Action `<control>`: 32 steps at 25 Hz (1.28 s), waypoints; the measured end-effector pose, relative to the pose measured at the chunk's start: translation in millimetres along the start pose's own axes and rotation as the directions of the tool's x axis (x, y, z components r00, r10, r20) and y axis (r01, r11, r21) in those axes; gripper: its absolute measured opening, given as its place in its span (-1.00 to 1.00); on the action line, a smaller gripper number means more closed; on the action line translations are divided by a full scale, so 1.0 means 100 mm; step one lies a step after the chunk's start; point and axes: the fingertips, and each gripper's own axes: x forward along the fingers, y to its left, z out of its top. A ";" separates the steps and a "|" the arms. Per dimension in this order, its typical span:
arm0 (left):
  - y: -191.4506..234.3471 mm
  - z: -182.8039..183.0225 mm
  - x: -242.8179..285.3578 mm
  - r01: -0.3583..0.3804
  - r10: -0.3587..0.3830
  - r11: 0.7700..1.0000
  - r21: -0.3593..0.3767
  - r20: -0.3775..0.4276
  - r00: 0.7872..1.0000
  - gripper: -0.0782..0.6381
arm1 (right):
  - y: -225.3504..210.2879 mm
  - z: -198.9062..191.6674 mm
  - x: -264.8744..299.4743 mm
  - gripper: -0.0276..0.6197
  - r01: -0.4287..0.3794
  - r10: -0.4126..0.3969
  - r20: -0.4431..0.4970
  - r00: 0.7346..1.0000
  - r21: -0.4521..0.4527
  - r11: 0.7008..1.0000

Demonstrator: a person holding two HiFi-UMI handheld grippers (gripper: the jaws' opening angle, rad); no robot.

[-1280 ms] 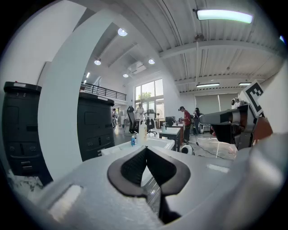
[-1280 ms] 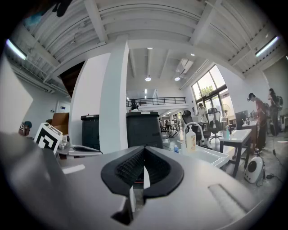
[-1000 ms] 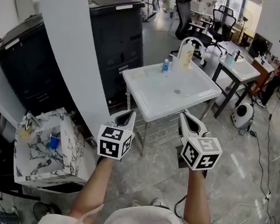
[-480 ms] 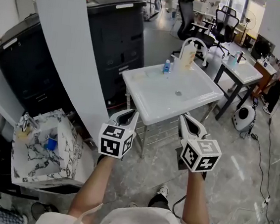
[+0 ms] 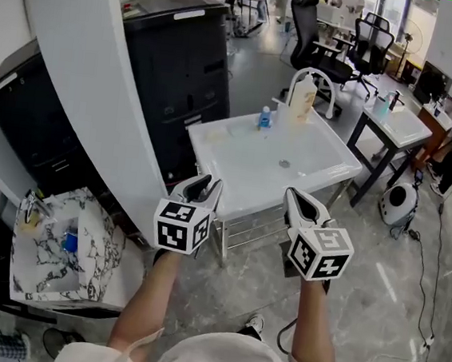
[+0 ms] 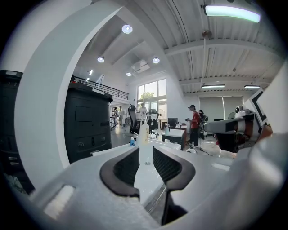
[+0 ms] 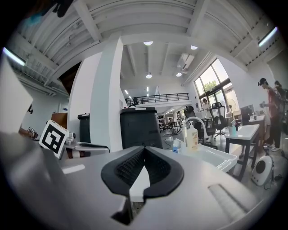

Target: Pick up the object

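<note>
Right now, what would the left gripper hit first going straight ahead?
Probably the near rim of the white basin table, depth unclear. Fingers of the left gripper have just been opening, empty.

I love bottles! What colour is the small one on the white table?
Small bottle: blue, clearest in head view.

1. We found the head view bright and even, with only faint, soft shadows on the floor (image 5: 381, 313) and a mild sheen on the white table (image 5: 243, 166).
2. We saw daylight coming through the tall windows (image 6: 150, 94), which were blown out almost to white.
3. We noted round ceiling lights (image 6: 127, 29) and a strip light (image 6: 231, 12) glaring overhead as hot spots.
4. In both gripper views we met strong fisheye bending and black, vignetted corners.
5. We saw the nearest foreground there soft and out of focus, while the far room was fairly sharp.
</note>
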 end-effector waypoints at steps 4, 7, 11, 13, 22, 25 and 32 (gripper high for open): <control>-0.06 0.05 0.34 -0.020 0.020 1.000 -0.012 -0.010 1.000 -0.48 | -0.35 0.05 0.17 -0.90 -0.016 0.016 0.001 1.000 0.014 1.000; -0.06 0.08 0.54 -0.051 0.051 0.998 -0.035 -0.009 0.999 -0.47 | -0.57 0.07 0.28 -0.90 -0.030 0.030 -0.002 1.000 0.020 0.999; -0.11 0.15 0.73 -0.094 0.094 0.995 -0.041 -0.003 0.996 -0.40 | -0.82 0.11 0.37 -0.90 -0.059 0.059 -0.007 0.998 0.017 0.998; -0.15 0.20 0.82 -0.108 0.108 0.993 -0.039 0.000 0.994 -0.38 | -0.93 0.14 0.41 -0.90 -0.074 0.074 -0.005 0.997 0.012 0.997; -0.20 0.22 0.96 -0.212 0.212 0.977 -0.024 -0.009 0.977 -0.24 | -1.21 0.18 0.52 -0.90 -0.162 0.162 -0.012 0.987 0.003 0.987; -0.18 0.23 0.97 -0.236 0.236 0.971 -0.047 -0.001 0.972 -0.24 | -1.26 0.18 0.54 -0.90 -0.187 0.187 -0.019 0.982 -0.004 0.982; -0.23 0.24 1.13 -0.252 0.253 0.968 -0.013 0.000 0.968 -0.24 | -1.40 0.16 0.62 -0.90 -0.204 0.203 -0.032 0.979 -0.013 0.979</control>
